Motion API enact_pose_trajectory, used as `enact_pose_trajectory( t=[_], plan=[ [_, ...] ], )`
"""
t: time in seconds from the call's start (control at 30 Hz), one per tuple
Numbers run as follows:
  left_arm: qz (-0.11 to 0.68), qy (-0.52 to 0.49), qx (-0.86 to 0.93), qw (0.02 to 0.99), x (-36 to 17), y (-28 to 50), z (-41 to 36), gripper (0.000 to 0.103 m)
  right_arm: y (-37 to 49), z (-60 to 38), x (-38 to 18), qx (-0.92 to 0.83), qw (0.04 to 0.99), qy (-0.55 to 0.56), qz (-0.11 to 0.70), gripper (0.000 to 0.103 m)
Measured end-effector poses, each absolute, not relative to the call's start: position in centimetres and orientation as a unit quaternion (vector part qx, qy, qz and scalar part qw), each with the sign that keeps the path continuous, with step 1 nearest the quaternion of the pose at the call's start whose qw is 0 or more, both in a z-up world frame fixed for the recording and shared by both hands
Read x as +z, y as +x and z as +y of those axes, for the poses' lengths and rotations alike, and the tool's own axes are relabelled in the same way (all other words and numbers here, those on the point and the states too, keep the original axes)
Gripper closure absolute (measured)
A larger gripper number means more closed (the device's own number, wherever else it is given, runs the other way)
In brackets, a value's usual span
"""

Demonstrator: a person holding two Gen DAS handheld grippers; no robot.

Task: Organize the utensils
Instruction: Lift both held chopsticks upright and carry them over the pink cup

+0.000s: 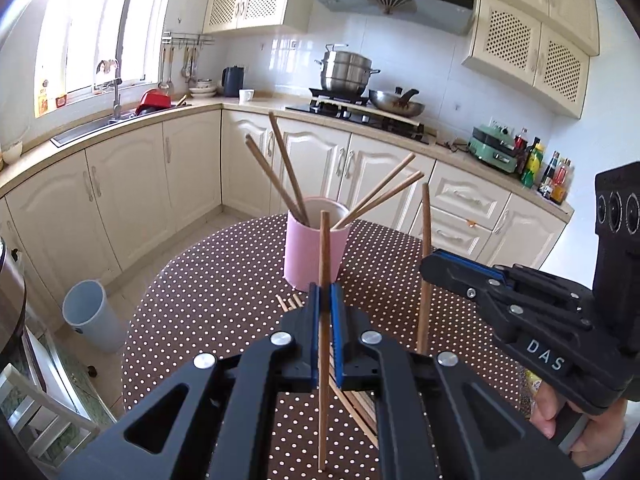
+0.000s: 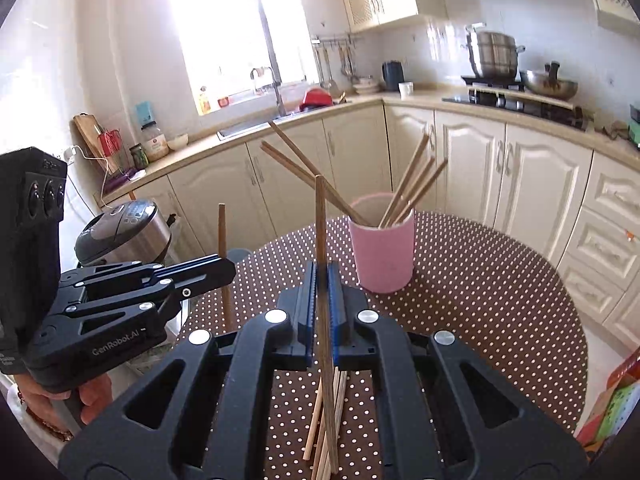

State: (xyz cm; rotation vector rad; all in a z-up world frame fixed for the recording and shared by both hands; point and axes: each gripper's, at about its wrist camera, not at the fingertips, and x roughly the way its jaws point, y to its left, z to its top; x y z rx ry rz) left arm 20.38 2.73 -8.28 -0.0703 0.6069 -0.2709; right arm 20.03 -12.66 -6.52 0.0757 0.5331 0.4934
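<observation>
Left gripper [image 1: 325, 292] is held above the near part of the tabletop [image 1: 224, 280], angled downward, jaws clamped on one brown chopstick [image 1: 323, 360] standing nearly upright between the blue pads. Right gripper [image 2: 322, 276] is held alongside in the same pose, clamped on a darker chopstick [image 2: 323, 300], also nearly upright. Each gripper is seen from the side in the other's view, a hand [image 2: 90, 396] gripping the handle below.

Loose chopsticks [image 2: 324, 420] are seen lying in a bundle on the polka-dot tabletop under the grippers, near its front edge.

A pink cylindrical holder [image 1: 316, 240] is seen standing upright farther in, toward the tabletop's centre. Several wooden chopsticks [image 1: 280, 168] are contained in it, leaning outward to both sides against the rim.

Chopsticks appear as slim, straight wooden sticks, light to reddish brown.
</observation>
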Motion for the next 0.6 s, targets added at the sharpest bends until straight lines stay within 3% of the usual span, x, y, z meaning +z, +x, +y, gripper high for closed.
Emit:
enact_pose_trajectory(
  t=[0.6],
  plan=[
    [0.238, -0.031, -0.150, 0.959, -3.7, 19.3, 2.0, 0.097, 18.8, -13.2, -3.3, 0.247, 0.949, 0.039, 0.194, 0.097]
  ],
)
